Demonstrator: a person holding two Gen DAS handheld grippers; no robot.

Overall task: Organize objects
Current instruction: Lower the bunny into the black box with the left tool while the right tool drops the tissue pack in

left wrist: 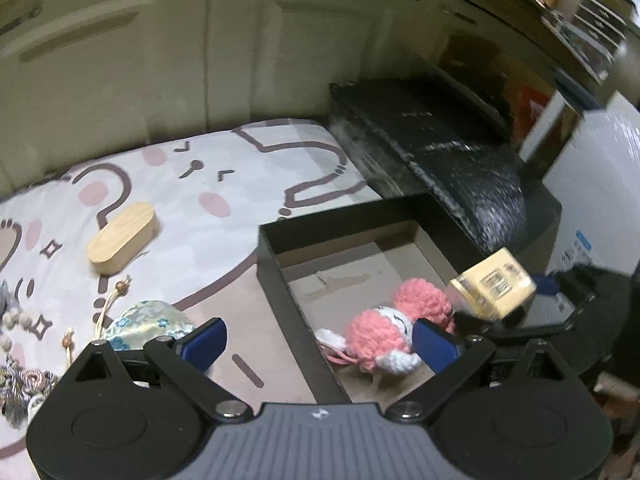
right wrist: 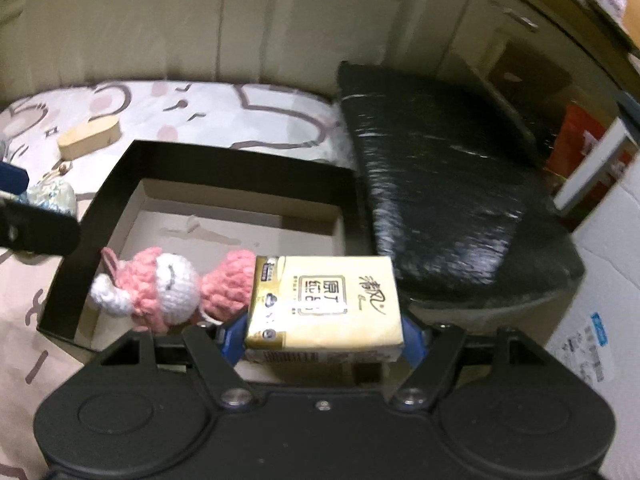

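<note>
We find the right gripper clenched on a pale yellow tissue pack, left gripper released; next, lower it into the black cardboard box at twelve o'clock, beside the pink crocheted doll.

An open box sits on a bed sheet and serves as the landmark. Inside it, against its near left wall, lies a crocheted doll. Over the box's near right corner a tissue pack is held in the right gripper. The left gripper straddles the box's left wall — nothing between its fingers. Left of the box lie a small pouch and, farther back, a wooden case. Behind and right of the box rests a wrapped bundle.
</note>
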